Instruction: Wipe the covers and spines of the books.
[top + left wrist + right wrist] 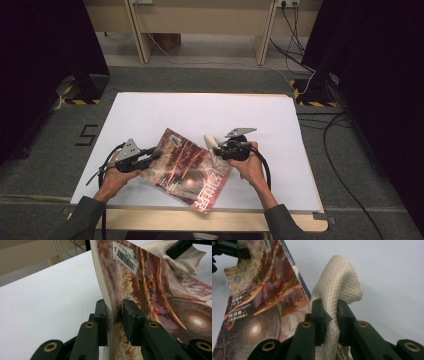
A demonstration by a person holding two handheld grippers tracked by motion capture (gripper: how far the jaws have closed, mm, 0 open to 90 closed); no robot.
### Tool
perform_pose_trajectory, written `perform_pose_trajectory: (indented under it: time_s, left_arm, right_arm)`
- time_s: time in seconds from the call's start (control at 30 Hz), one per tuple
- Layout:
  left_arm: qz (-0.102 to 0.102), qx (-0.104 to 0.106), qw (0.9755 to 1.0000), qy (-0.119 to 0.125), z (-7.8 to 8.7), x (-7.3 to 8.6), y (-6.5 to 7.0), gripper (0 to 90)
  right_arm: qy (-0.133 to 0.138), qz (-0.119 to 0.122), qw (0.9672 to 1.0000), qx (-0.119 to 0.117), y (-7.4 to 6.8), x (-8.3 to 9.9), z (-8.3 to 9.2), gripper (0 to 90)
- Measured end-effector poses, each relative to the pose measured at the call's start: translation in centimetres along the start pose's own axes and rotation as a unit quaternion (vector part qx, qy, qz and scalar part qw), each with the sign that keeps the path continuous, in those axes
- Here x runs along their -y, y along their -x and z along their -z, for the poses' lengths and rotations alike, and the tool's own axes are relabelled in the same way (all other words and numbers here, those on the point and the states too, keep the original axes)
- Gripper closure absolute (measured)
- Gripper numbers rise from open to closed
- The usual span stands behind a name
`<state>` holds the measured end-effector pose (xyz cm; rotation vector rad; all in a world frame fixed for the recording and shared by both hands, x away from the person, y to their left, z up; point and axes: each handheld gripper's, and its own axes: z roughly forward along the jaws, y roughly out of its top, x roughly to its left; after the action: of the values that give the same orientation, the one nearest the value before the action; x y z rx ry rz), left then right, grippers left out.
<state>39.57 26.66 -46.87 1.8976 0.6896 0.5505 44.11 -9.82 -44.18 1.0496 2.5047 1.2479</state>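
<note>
Glossy paperback magazine with reddish-brown illustrated cover (187, 170) at near centre of white tabletop (150, 115), left edge lifted, right side lying lower toward the near edge. Left gripper (152, 157) at magazine's left edge; fingers (130, 315) clamped on cover and pages, one either side of the edge. Barcode sticker (126, 257) visible on far upper part of cover.

Right gripper (216, 150) over magazine's right side; fingers (319, 315) clamped on a cream, diamond-textured cloth (337, 287), bunched and standing up between them. Cloth touching or just above cover near its far right edge; cannot tell which.

Risks, judged:
- Thin grip at magazine edge: pressure from cloth on the cover likely to lever pages out of left fingers, or crease them.
- Glossy cover: magazine liable to slide or swing about the clamped point if wiped sideways.
- Cloth held by a fold only; drag across cover could pull it loose.
- Magazine's near corner close to tabletop's near edge; shove toward the person could tip it off.
- Right fingers close to cover; pressing too low would scrape it.
</note>
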Motion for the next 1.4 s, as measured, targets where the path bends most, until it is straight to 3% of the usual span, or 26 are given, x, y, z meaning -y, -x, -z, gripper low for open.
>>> perform_pose_trajectory:
  time_s: [0.23,0.57,1.0,1.2,1.4]
  left_arm:
    - [-0.007,-0.001,1.0,0.006,0.1,-0.3,0.1,74.3]
    - [-0.017,-0.004,0.9998,0.007,0.2,-0.3,0.3,74.2]
    - [-0.019,-0.006,0.9998,0.008,0.3,-0.3,0.3,73.9]
    - [-0.018,-0.007,0.9998,0.008,0.2,-0.3,0.3,73.8]
    - [-0.016,-0.005,0.9998,0.007,0.2,-0.2,0.3,73.7]
  right_arm:
    - [0.015,0.005,0.9997,-0.021,-0.9,-1.3,-0.8,78.8]
    - [0.044,0.02,0.9977,-0.048,-3.2,-5.4,-2.8,78.8]
    - [0.035,0.043,0.9961,-0.069,-5.2,-10.4,-4.6,78.5]
    - [0.032,0.05,0.9958,-0.069,-5.4,-10.7,-4.7,78.7]
    - [0.017,0.052,0.9964,-0.065,-4.4,-9.0,-3.9,78.7]
